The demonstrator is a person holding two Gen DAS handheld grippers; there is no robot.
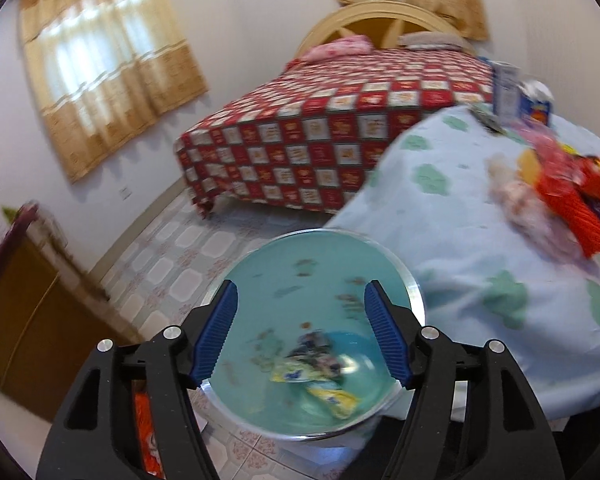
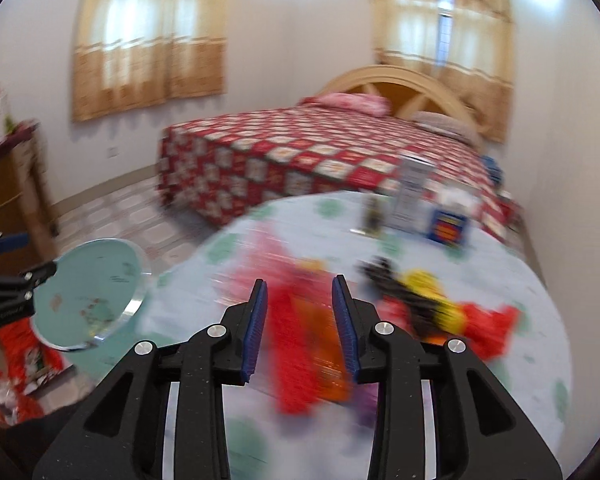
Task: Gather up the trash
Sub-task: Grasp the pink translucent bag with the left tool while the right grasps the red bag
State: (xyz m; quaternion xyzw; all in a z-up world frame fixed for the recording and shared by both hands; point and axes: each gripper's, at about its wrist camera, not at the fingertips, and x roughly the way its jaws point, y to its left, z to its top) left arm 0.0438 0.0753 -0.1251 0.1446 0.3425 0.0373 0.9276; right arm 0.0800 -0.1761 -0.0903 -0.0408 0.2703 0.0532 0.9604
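Risk: spillage from bin [image 1: 300,280] tilted beside table [image 1: 460,240].

Left gripper [image 1: 300,336] spread wide, apparently gripping nothing; wrappers [image 1: 320,376] inside bin. Right gripper [image 2: 300,328] narrowly parted around blurred red wrapper [image 2: 292,344]; grip unconfirmed, possible drop.

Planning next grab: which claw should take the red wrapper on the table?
Right. Its claw is open directly over the red wrapper; the left claw is off the table edge by the bowl, likely holding it.
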